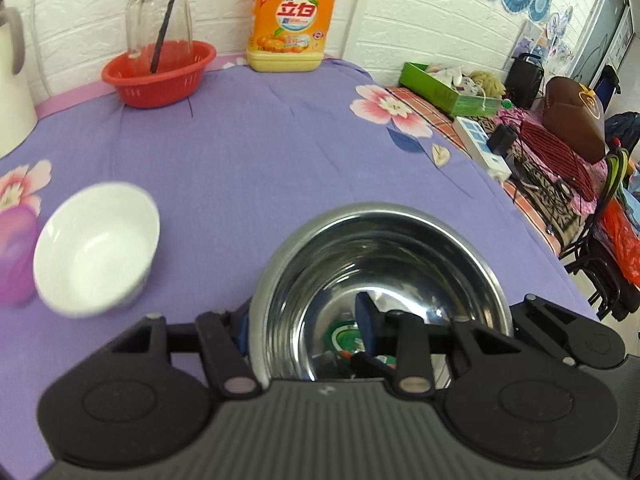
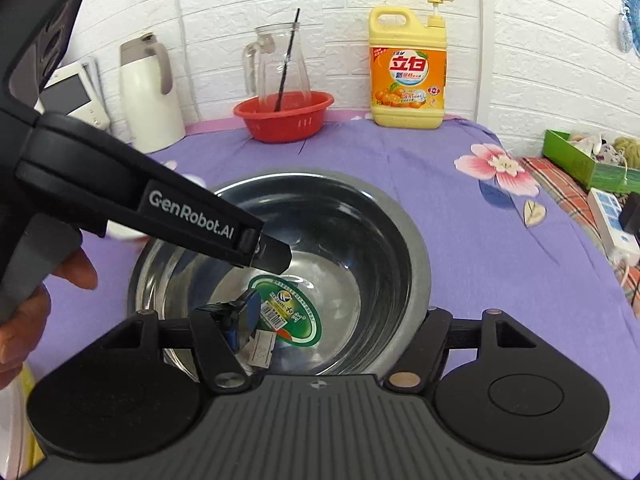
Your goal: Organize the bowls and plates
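A large steel bowl (image 1: 384, 264) with a green sticker inside sits on the purple cloth; it also shows in the right wrist view (image 2: 352, 240). My left gripper (image 1: 304, 320) straddles its left wall, one finger inside and one outside, and looks shut on the rim. My right gripper (image 2: 336, 316) straddles the bowl's near right wall, with its left finger (image 2: 244, 312) inside; whether it pinches the rim is unclear. The left gripper body (image 2: 160, 204) reaches over the bowl. A white bowl (image 1: 96, 248) lies tilted to the left, beside a purple cup (image 1: 14, 256).
At the back stand a red basket (image 2: 284, 114) holding a glass pitcher (image 2: 280, 68), a yellow detergent jug (image 2: 408, 68) and a white kettle (image 2: 150, 92). The table's right edge drops to a cluttered bench with a green box (image 2: 584, 160) and power strip (image 2: 612, 216).
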Motion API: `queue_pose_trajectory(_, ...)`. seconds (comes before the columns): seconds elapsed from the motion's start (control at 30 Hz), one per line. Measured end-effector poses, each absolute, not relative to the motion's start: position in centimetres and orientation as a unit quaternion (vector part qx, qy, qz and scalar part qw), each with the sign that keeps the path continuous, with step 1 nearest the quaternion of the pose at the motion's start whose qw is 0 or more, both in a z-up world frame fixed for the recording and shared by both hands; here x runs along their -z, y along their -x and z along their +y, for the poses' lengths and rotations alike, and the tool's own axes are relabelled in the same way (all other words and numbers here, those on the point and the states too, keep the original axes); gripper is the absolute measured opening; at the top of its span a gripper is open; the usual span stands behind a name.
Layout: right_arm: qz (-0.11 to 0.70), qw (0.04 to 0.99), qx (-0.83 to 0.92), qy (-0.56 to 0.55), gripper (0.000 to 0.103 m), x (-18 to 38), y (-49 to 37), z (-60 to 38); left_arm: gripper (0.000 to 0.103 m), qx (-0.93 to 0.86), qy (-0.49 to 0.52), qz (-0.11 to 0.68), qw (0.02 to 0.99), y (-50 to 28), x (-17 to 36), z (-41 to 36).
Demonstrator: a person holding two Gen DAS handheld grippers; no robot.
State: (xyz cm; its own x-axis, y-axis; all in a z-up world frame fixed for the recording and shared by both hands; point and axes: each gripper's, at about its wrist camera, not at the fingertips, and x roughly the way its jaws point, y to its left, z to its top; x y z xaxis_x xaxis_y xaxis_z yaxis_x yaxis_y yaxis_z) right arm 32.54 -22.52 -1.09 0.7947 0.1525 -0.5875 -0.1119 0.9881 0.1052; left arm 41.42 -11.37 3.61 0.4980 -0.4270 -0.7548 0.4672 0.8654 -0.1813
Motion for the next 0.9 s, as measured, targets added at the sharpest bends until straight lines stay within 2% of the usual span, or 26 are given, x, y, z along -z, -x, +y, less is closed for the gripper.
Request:
queue_pose_trajectory(0.33,0.327,0.942,-0.075,-0.027,0.103,2.5,-23.9,-20.9,0.034,0.261,-0.022,0.445,0.856,-32.6,-0.6,-9.9)
queue_pose_trajectory(0.73,0.340,0.935,-0.088,-0.041,0.103,4.1,-21.5,-20.0,0.034,0.252,-0.018,0.448,0.857,-29.8,1.3,-8.7)
queue_pose_trajectory(0.83,0.337,0.937,-0.088,-0.037,0.103,4.5,-21.3,-20.0,0.039,0.257,-0.034,0.439,0.860,-29.6,1.7,-9.2)
queue_pose_trajectory(0.9,0.340,0.935,-0.093,-0.040,0.103,4.4,-21.3,-20.1,0.049,0.260,-0.027,0.440,0.859,-29.7,1.6,-9.2)
